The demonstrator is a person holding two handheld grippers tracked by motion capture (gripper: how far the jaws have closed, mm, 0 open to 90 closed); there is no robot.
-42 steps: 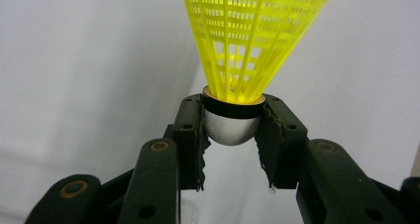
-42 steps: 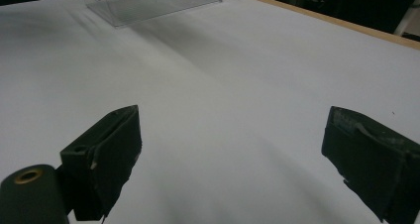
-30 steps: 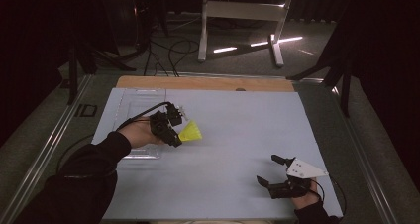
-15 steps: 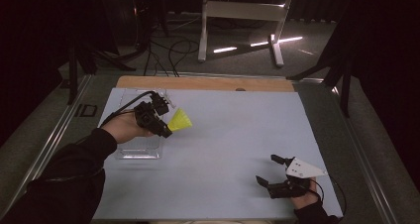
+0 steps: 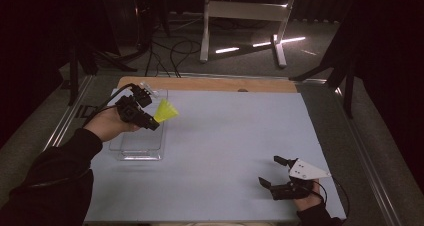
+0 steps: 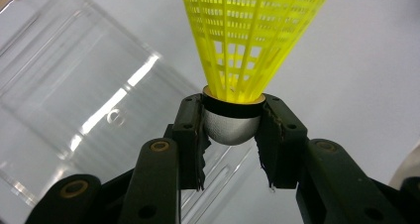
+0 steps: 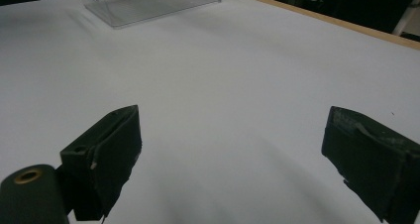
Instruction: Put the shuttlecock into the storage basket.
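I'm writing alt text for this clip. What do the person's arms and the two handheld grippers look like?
Both arms wear dark sleeves. The left gripper is black, with a black cable looping back from it; its jaw arms carry brass-coloured rivets, and its pads are black with ragged edges. The right gripper is also black, topped by a light grey three-cornered plate, with a thin cable trailing behind. Its pads are black blocks.

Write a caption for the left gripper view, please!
Hand-held gripper pinching a yellow shuttlecock by its cork above a clear plastic box.
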